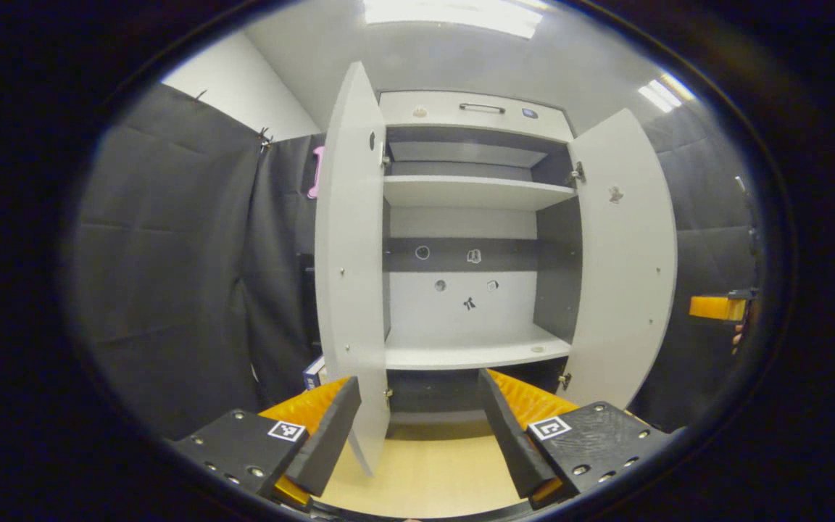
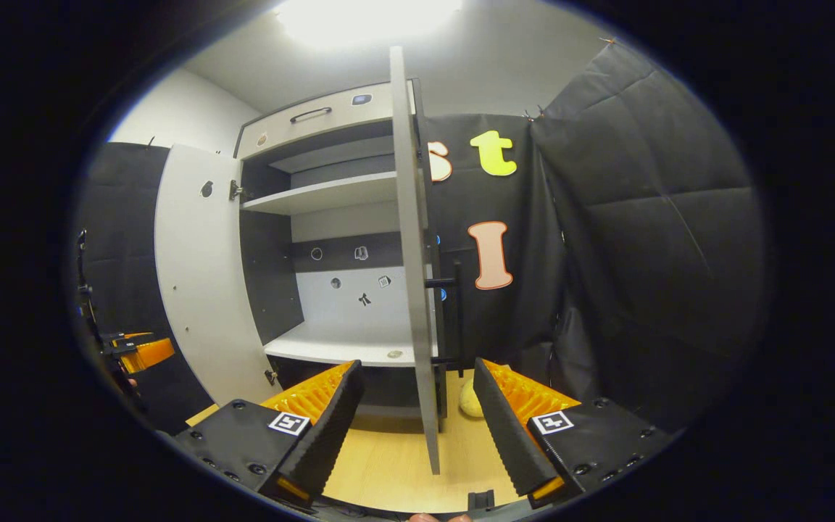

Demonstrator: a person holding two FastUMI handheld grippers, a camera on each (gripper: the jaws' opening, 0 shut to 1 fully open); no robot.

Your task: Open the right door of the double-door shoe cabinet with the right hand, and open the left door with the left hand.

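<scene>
Left gripper view: shoe cabinet straight ahead with both doors swung out. Left door edge-on and near, its lower corner reaching down between the left gripper fingers without touching either; jaws released, spread wide, grasping nothing. Right door angled outward at the far side of the opening. Inside, an upper shelf and a lower shelf, both bare apart from a few small marks on the back panel (too small to tell what). Top drawer front with a dark handle. Wooden floor below. Right gripper at the far right edge, well apart from the right door; state of those jaws cannot be told here.

Right gripper view: right door seen edge-on, dead centre, standing between the right gripper fingers but touching neither; jaws released and wide. A dark bar handle on its outer face. Left door open beyond the shelves. Left gripper low at the left edge, beside that door. A pale rounded object on the floor near the cabinet foot (unclear what).
</scene>
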